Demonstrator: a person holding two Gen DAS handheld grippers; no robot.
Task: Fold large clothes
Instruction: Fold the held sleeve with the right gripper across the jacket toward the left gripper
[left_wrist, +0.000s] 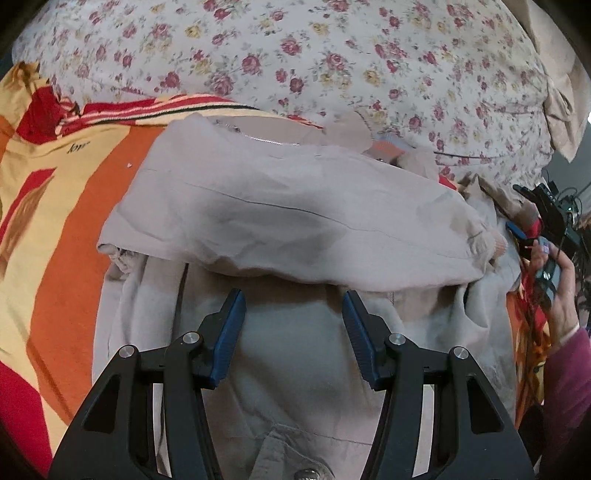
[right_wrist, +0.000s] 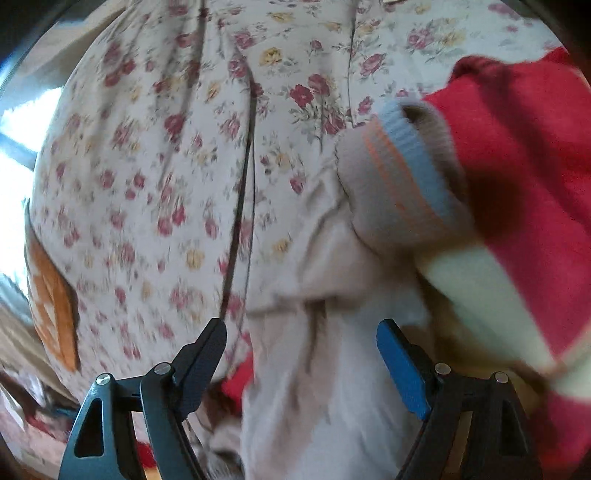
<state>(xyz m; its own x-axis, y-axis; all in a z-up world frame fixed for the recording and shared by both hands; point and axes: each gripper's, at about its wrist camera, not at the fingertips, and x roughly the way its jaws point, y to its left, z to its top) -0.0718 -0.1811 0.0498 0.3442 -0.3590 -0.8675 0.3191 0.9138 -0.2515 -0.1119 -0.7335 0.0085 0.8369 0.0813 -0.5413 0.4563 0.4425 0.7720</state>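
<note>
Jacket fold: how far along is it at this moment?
Done: one sleeve lies folded across the jacket. In hand: nothing; the left gripper and right gripper are open above the cloth. Left: the striped cuff lies loose on the blanket, and the body is unfolded.

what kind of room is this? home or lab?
Most likely a home bedroom: the beige jacket lies on a bed, over an orange, yellow and red patterned blanket, with a rose-print floral quilt bunched behind it. No lab bench or fixtures show.
</note>
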